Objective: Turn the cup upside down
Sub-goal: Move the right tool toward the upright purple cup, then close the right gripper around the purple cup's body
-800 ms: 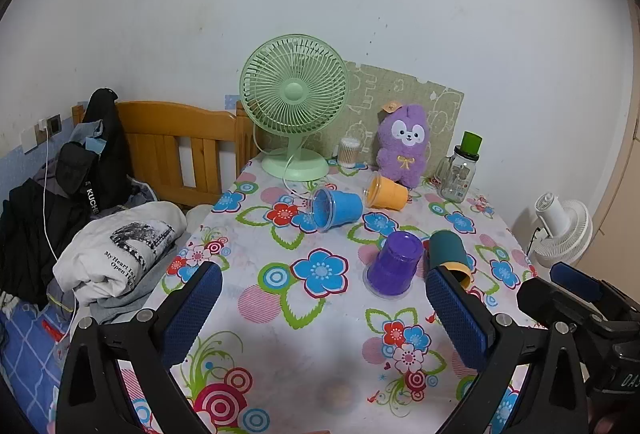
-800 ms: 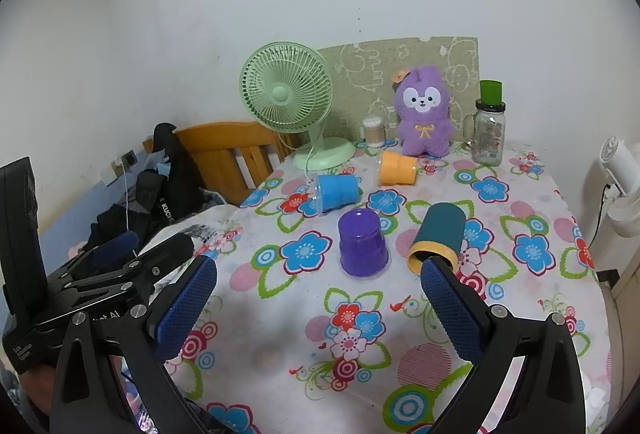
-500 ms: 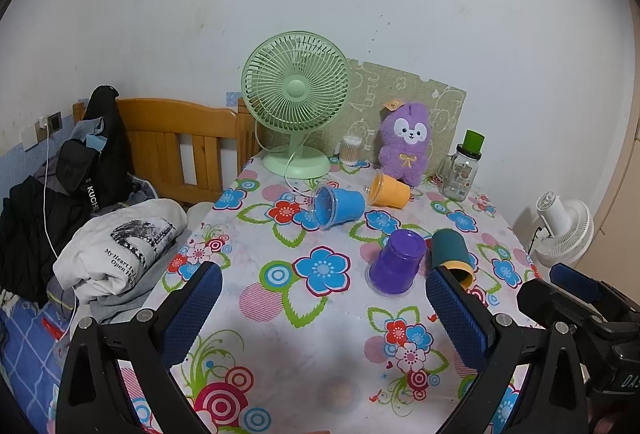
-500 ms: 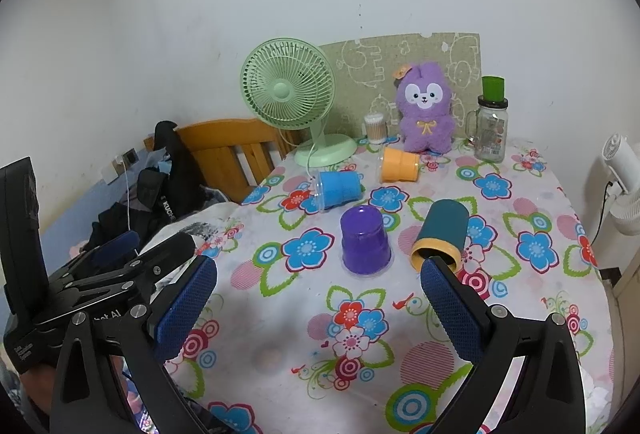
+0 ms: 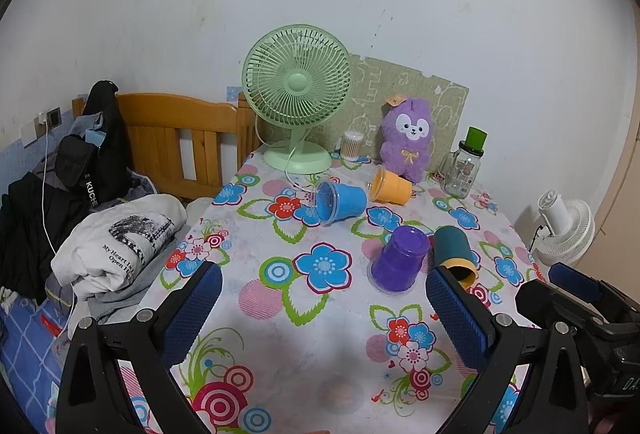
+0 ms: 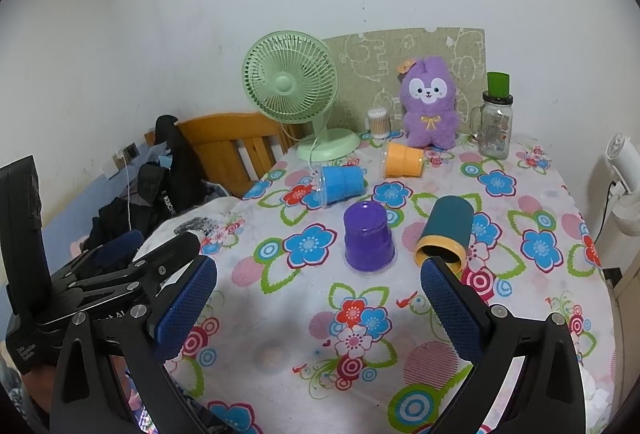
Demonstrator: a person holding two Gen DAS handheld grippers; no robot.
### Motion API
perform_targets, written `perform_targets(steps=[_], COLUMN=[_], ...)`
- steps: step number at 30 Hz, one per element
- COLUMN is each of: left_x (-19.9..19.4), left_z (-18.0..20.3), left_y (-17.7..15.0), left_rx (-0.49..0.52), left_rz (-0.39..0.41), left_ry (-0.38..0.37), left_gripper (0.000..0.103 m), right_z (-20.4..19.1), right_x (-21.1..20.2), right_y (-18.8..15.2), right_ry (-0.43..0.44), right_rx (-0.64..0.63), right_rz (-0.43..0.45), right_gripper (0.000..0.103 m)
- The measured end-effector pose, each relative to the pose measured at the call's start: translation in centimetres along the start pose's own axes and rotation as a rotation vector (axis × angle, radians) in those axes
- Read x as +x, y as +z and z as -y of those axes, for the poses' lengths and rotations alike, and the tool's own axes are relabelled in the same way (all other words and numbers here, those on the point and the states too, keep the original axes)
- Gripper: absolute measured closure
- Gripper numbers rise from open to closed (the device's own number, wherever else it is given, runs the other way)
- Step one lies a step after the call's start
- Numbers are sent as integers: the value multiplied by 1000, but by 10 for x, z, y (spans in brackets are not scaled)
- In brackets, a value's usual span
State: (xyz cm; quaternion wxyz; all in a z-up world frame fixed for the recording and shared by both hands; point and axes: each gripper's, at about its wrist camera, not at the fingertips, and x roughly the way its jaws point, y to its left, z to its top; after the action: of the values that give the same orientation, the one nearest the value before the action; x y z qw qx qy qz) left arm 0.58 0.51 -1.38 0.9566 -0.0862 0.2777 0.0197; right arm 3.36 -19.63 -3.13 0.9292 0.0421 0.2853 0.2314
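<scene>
Both grippers, left (image 5: 322, 308) and right (image 6: 318, 308), spread apart and empty above the table's (image 6: 280, 334) near edge. Purple cup (image 6: 367, 236) inverted mid-table; teal cup (image 6: 446, 234) on its side beside it.

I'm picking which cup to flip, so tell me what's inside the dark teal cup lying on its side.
The dark teal cup shows its yellow rim and a dark opening; nothing visible in it. Its deeper interior is shadowed, and the right tool's finger covers the lower rim.
</scene>
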Motion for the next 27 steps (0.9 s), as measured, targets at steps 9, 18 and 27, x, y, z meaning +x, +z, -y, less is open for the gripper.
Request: perform_targets(steps=[9,18,27], left_x=[22,62,123], left_z=[-5,-13,-8], left_y=[-5,-10,-9], left_rx=[-11,-18,27], left_rz=[-41,-116,-225], left_ry=[3,21,42], left_gripper=[0,0,0], right_z=[2,12,26], right_x=[24,68,134], right_y=[3,15,33], right_ry=[-3,-11,-36], right_rx=[1,-13,-53], right_rz=[-49,-114,-214], right_gripper=[0,0,0])
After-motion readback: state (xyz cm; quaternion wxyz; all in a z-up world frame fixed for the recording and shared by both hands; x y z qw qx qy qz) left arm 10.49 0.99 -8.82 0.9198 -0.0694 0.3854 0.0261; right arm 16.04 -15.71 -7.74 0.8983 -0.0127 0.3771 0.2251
